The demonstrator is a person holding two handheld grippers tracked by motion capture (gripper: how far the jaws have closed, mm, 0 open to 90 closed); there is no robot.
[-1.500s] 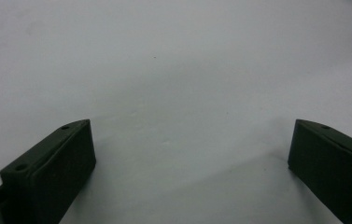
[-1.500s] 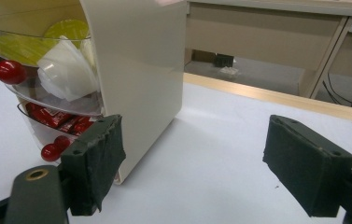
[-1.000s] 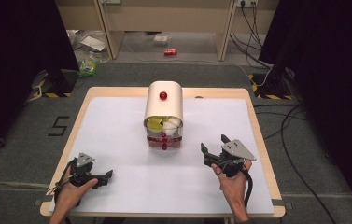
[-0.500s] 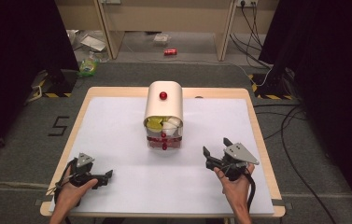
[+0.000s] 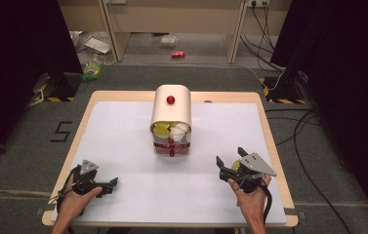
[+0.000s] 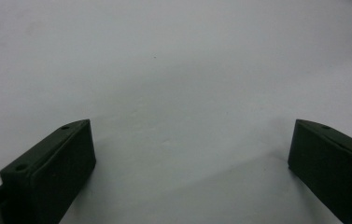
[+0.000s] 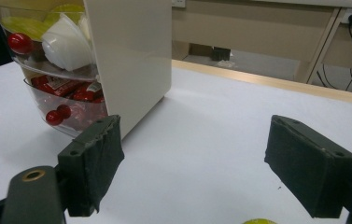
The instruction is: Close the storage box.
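Observation:
A cream box (image 5: 172,109) with a rounded top and a red knob (image 5: 171,100) stands mid-table. Its clear drawers (image 5: 171,140) stick out toward me; the upper one holds yellow and white pieces, the lower one red items. My right gripper (image 5: 230,157) rests near the front right, and its jaws stand wide open with nothing between them (image 7: 194,163). The box (image 7: 127,60) lies ahead to its left. A small yellow-green piece (image 7: 259,221) lies on the table just under this gripper. At the front left, my left gripper (image 5: 114,182) lies low over bare table with open jaws (image 6: 192,158).
The white tabletop (image 5: 123,131) has a wooden rim (image 5: 269,141). Beyond the far edge are a carpeted floor, a red can (image 5: 177,54), scattered litter (image 5: 91,68) and cables (image 5: 298,131) at the right.
My right gripper has drifted slightly toward the near right edge of the table. The left gripper and the box stay where they were.

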